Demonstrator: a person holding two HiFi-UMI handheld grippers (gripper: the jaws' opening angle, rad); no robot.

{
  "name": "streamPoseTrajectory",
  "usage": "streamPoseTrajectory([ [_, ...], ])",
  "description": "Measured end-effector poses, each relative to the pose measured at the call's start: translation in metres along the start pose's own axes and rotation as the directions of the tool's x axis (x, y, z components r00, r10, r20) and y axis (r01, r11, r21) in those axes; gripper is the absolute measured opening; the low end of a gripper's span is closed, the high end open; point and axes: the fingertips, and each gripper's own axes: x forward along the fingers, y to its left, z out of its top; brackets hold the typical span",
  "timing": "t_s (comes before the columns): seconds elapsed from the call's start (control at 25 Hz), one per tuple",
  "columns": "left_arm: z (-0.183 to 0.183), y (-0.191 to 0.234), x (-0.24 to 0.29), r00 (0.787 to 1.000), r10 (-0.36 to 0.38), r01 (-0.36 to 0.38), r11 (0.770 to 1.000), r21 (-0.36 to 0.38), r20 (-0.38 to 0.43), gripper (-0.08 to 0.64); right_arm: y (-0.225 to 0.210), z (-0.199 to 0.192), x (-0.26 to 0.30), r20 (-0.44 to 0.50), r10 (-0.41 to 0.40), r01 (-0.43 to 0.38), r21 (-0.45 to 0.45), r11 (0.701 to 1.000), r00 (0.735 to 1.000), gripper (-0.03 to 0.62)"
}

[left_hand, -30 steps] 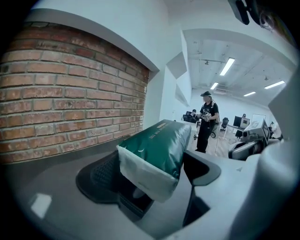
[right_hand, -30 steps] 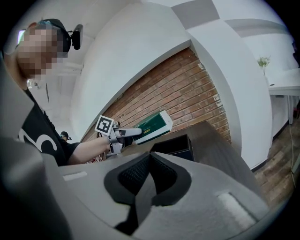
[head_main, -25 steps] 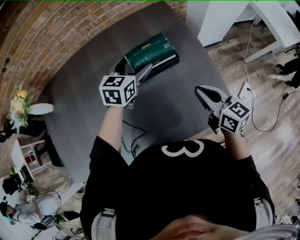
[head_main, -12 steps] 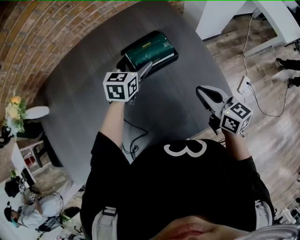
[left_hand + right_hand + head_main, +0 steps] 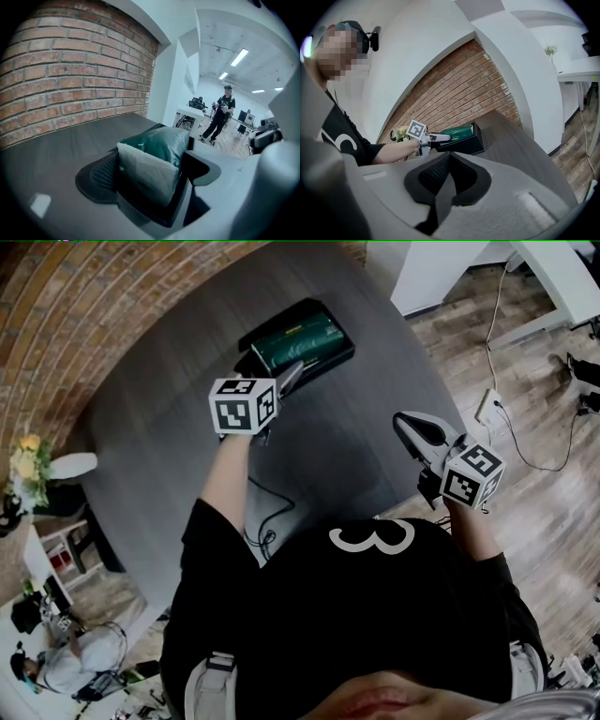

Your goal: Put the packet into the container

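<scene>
Toward the far edge of the bench [image 5: 159, 437], close under the brick wall [image 5: 75, 306], sits the black container [image 5: 345, 351], its long side slanted to the bench edges. The green packet [image 5: 302, 337] lies inside it, filling most of the tray. The left gripper [image 5: 292, 374] reaches to the container's near end. In the left gripper view its jaws stand apart by the width of the packet's white sealed end and press against it on both sides, pinching it just above the container's near rim.

The right gripper [image 5: 403, 420] is held over the right edge of the bench, well apart from the container, its marker cube out past the edge above the wooden floor [image 5: 544, 521]. Its jaws are pressed together with nothing between them.

A broad stretch of bare dark surface lies between the two grippers, and more to the left of the container, out to the curved left edge. Beyond the right edge a white power strip [image 5: 490, 409] and its cable lie on the floor, and a white table [image 5: 441, 277] stands past the far right corner.
</scene>
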Motion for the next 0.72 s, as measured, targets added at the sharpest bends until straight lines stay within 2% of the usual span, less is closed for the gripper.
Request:
streamPoseTrajectory([
  [0.16, -0.007, -0.002, 0.005, 0.999, 0.022, -0.02, 0.998, 0.051, -0.035, 0.454, -0.002, 0.0, -0.004, 0.004, -0.005, 0.005, 0.006, 1.0, 1.0, 0.002],
  [0.32, -0.007, -0.003, 0.004, 0.999, 0.025, -0.023, 0.998, 0.062, -0.04, 0.459, 0.0, 0.001, -0.006, 0.008, 0.0, 0.0, 0.008, 1.0, 1.0, 0.002],
  [0.52, -0.006, -0.006, -0.005, 0.998, 0.045, -0.04, 0.993, 0.11, -0.046, 0.478, 0.003, 0.001, -0.013, 0.012, 0.012, -0.012, -0.002, 1.0, 1.0, 0.002],
  [0.64, -0.003, -0.013, -0.018, 0.998, 0.046, -0.043, 0.993, 0.108, -0.029, 0.479, 0.005, 0.004, -0.019, 0.027, 0.019, -0.019, -0.004, 1.0, 0.999, 0.002],
  [0.72, 0.0, -0.019, -0.029, 0.999, 0.046, -0.045, 0.995, 0.092, -0.011, 0.453, 0.008, 0.008, -0.022, 0.038, 0.026, -0.026, -0.01, 1.0, 0.999, 0.002],
])
